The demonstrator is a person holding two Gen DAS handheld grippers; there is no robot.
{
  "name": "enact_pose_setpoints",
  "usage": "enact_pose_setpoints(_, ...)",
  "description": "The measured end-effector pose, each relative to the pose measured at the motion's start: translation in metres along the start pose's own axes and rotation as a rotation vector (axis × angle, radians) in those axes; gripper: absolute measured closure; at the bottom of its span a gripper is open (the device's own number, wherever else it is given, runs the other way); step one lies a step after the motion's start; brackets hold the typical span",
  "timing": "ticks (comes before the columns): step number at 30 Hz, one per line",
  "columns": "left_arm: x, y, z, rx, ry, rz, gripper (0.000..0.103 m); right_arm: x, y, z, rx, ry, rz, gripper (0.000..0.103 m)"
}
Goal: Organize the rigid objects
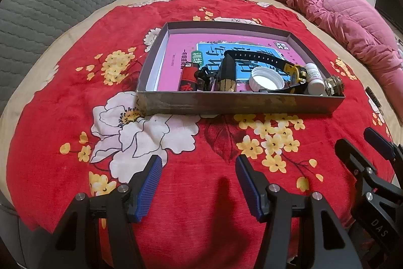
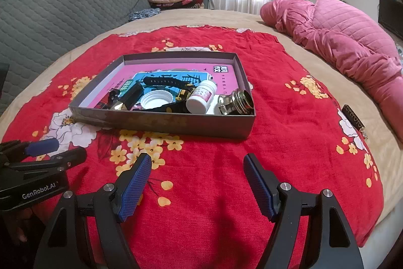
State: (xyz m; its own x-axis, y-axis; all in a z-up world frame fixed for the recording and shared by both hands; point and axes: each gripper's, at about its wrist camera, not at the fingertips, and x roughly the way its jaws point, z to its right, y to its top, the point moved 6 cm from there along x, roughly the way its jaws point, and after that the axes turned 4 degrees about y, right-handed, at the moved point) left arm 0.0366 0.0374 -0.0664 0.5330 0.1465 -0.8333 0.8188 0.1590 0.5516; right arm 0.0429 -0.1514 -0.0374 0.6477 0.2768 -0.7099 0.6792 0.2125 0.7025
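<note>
Both grippers are held low over the red floral blanket (image 1: 191,193), side by side and short of the box. The left gripper (image 1: 199,168) is spread wide, nothing between its blue pads (image 1: 151,183), and the right gripper (image 2: 197,168) is spread just as wide and just as empty.

Ahead, the shallow grey box (image 2: 176,122) is seen resting flat on the blanket, and everything rigid is gathered inside it. A pink and blue booklet (image 1: 176,47) is laid across the bottom. On top of it, crowded toward the near wall: a red lighter (image 1: 187,80) at the left end, a white screw cap (image 2: 156,98) lying open side up, a black-and-yellow watch (image 1: 294,72) with its strap stretched back, a white pill bottle (image 2: 201,97) tipped on its side, and a shiny metal fitting (image 2: 235,101) tucked into the near right corner (its exact kind cannot be told). The bottle is touching the fitting, or very nearly.

A pink quilt (image 2: 340,42) is bunched at the far right of the bed.
</note>
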Motion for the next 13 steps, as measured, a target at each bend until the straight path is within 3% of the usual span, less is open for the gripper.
enact_pose_setpoints(13, 0.004, 0.000, -0.007, -0.023, 0.016, -0.007, 0.043, 0.002, 0.000, 0.011, 0.026, -0.010, 0.003, 0.026)
